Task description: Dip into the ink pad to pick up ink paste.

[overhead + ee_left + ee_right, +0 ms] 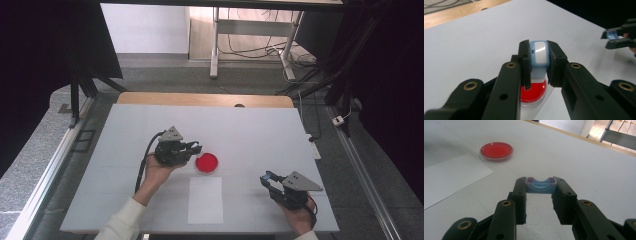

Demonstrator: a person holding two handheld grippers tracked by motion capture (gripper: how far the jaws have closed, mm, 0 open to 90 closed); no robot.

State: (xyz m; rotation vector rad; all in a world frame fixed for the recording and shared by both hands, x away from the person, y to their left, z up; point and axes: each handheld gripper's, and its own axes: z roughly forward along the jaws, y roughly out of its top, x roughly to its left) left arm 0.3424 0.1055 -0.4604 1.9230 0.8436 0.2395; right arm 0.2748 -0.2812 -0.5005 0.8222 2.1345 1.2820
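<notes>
Hovering over the round red-filled clear dish [206,163], left tool [196,148] is gripping a pale-blue plastic piece [539,53]; right tool [265,178] is clamping its blue cap [540,185]; lowering carefully likely comes next.

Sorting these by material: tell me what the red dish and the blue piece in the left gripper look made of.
Red dish: likely clear plastic, maybe glass; transparent glossy rim around red contents.
Blue piece: probably moulded plastic, smooth with rounded corners and a shiny pale face reflecting light.
</notes>
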